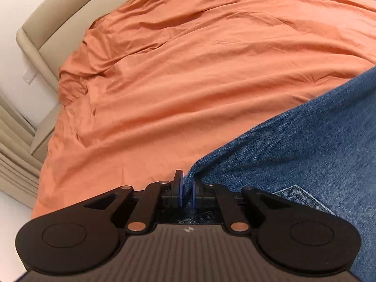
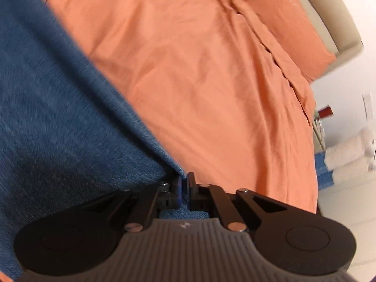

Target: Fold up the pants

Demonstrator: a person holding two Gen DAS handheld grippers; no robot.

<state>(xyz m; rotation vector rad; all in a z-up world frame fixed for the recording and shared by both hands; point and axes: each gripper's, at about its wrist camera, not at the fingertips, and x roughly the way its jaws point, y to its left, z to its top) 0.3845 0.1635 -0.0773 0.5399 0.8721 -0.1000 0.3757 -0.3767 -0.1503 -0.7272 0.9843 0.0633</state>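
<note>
Both claws are clamped on the same garment: the left claw has its blue-padded jaws nipped narrowly on an edge of the blue denim pants, and the right claw is pinched shut on another edge of that denim. The pants lie spread over the wrinkled orange cotton bedcover between the two claws, filling the right of the left wrist view and the left of the right wrist view. A stitched back pocket shows just beside the left claw, so this end is probably near the waist, though the waistband itself is hidden under the tool.

Denim of this weight should handle as a fairly heavy, limp but firm cloth: it will sag between two holds, will not slip easily from rubbery pads, and cannot be damaged by a firm pinch. Holds at the outer edges, as here, seem right for carrying one half over the other, keeping the span taut. The soft bedcover beneath may drag and bunch with it. A beige padded bed frame borders the bed.
</note>
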